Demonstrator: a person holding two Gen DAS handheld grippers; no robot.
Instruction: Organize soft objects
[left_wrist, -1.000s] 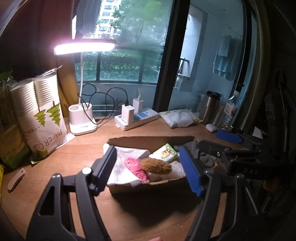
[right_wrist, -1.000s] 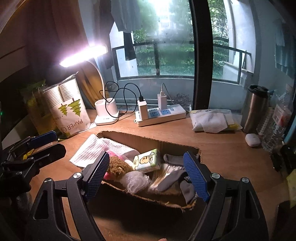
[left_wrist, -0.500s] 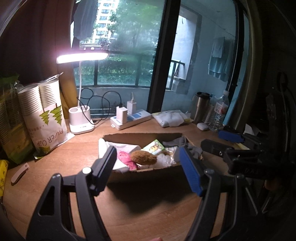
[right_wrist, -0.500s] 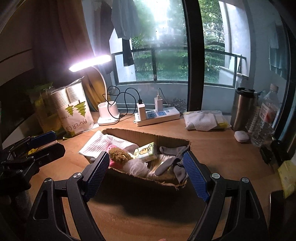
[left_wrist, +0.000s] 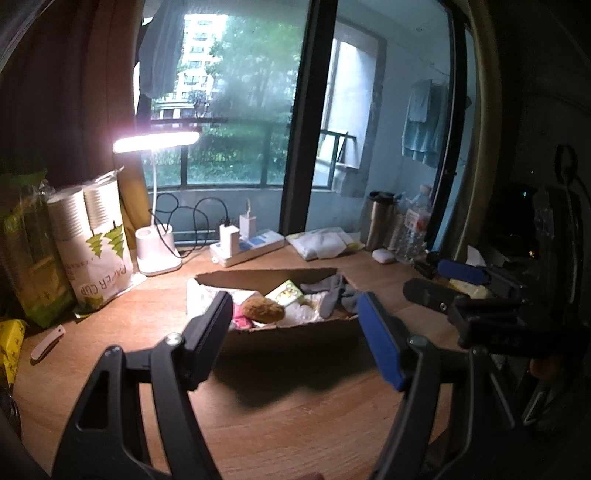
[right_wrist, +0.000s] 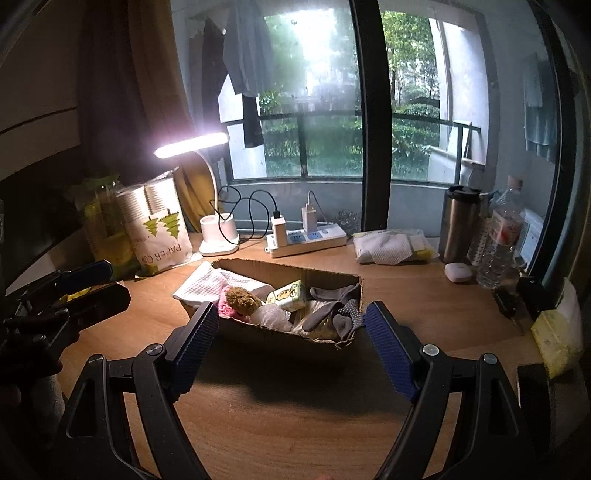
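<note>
Wooden desk (right_wrist: 295, 424) carries everything. Cardboard box (right_wrist: 258, 330) sits mid-desk, open top, holding the soft things: white waffle cloth (right_wrist: 207, 278) draped over its left end, grey gloves (right_wrist: 332, 306) at its right end, brown plush toy (right_wrist: 242, 299) beside a pink item (right_wrist: 225, 306) (identity unclear), a green-and-white tissue pack (right_wrist: 288, 295) with a cartoon print, and crinkled clear plastic (right_wrist: 273, 315) against the near wall.

Paper-cup sleeve (left_wrist: 99, 240) at the desk's left edge, printed "PAPER CUP" with green trees. Lit lamp (left_wrist: 157, 221), power strip (right_wrist: 306, 240) along the back edge.

Left gripper (left_wrist: 295, 332) and right gripper (right_wrist: 291, 343): jaws spread wide, empty, short of the box's near wall.
</note>
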